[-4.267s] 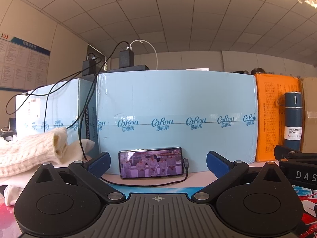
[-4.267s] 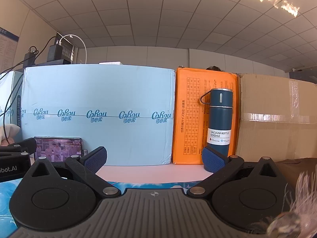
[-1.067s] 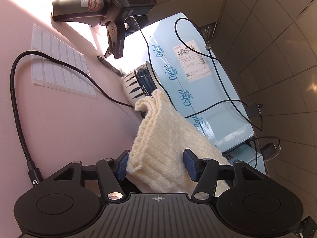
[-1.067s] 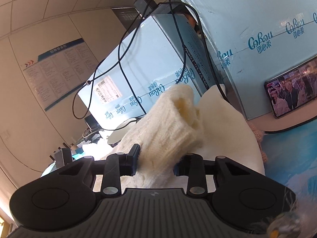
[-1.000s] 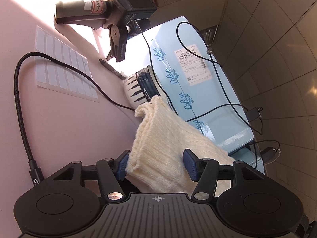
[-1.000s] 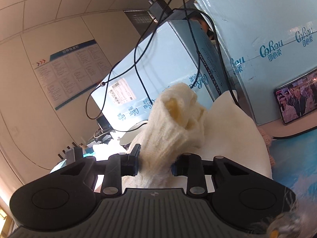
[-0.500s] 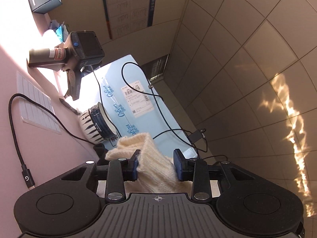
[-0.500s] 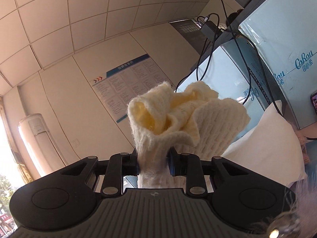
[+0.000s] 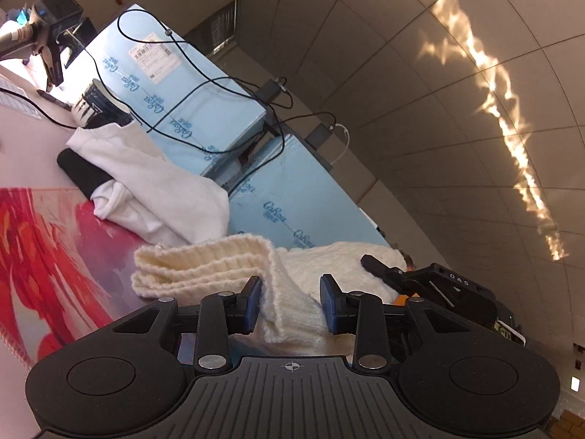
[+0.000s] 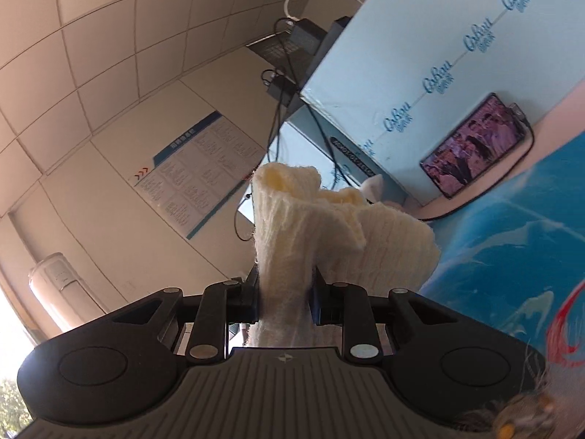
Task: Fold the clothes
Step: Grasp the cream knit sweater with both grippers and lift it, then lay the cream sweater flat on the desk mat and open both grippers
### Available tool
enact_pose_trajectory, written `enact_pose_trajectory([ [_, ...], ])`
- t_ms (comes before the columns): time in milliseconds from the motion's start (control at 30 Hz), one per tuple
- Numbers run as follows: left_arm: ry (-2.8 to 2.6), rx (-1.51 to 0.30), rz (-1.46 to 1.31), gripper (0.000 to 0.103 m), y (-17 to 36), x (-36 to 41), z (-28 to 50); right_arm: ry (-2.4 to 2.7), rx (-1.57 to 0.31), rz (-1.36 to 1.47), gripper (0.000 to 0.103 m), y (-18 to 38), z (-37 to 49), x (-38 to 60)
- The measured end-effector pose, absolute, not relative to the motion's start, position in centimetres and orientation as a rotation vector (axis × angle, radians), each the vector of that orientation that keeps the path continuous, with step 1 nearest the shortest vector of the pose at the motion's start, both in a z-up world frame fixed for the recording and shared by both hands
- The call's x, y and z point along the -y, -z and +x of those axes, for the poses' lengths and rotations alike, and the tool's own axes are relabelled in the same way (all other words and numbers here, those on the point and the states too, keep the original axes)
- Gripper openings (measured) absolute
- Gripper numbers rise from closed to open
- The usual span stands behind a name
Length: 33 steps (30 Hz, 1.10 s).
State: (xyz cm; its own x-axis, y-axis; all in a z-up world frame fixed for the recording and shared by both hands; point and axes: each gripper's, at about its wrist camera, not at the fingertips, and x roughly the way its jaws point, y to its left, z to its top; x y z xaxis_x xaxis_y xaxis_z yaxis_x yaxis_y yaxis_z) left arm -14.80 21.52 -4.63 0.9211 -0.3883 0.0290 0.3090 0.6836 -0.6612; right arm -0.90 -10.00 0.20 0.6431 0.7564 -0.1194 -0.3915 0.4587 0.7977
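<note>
Cream sweater [image 9: 219,267] drapes onto mat [image 9: 47,241]; phone [image 10: 475,146] right-view only.

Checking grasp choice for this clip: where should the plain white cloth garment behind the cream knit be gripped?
Probably the plain white cloth garment at its loose rolled edge near the red mat, approached from the mat side; blue boxes and cables crowd its far side.

The left hand-held gripper [image 9: 290,301] is rolled sharply to one side and tipped upward, its two blue-padded fingers [image 9: 252,303] set apart with cream knit lying between them. The right hand-held gripper [image 10: 285,301] is likewise tilted and angled upward, its fingers pressed close together, pinching a bunched fold of the same cream knit.
</note>
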Motion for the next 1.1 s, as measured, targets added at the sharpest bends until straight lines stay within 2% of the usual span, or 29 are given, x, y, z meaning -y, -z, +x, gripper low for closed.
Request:
enact_pose_trajectory([
  [100,0.474,-0.173,-0.640,0.033,5.0,-18.2,-14.9,-0.599,-0.603,0.787,0.023,1.5,-1.1,13.7],
  [267,0.641,-0.279,-0.546,0.033,5.3,-12.9,-14.4,-0.419,-0.647,0.732,0.023,3.4,-1.2,18.5],
  [367,0.680,-0.329,-0.539,0.036,5.9,-11.0,-14.1,-0.330,-0.664,0.687,0.035,4.4,-0.8,20.1],
  [400,0.687,-0.331,-0.535,0.040,5.8,-10.9,-14.2,-0.306,-0.670,0.664,0.038,4.6,-0.9,20.3],
  [467,0.698,-0.321,-0.529,0.055,5.7,-10.7,-14.4,-0.262,-0.672,0.619,0.046,4.7,-1.1,20.6],
  [500,0.695,-0.302,-0.525,0.058,5.4,-11.1,-14.7,-0.236,-0.655,0.593,0.054,4.5,-1.4,20.7],
  [567,0.676,-0.255,-0.521,0.076,5.0,-11.8,-15.3,-0.173,-0.598,0.543,0.068,3.7,-2.3,20.7],
  [667,0.576,-0.184,-0.542,0.085,4.5,-13.9,-16.1,-0.122,-0.503,0.472,0.070,2.1,-3.8,20.1],
  [800,0.329,-0.153,-0.627,0.087,3.7,-17.4,-15.2,-0.252,-0.439,0.350,0.081,0.0,-6.3,16.2],
  [1100,0.085,-0.188,-0.690,0.090,4.1,-21.9,-14.8,-0.535,-0.516,0.000,0.085,0.0,-9.8,2.7],
])
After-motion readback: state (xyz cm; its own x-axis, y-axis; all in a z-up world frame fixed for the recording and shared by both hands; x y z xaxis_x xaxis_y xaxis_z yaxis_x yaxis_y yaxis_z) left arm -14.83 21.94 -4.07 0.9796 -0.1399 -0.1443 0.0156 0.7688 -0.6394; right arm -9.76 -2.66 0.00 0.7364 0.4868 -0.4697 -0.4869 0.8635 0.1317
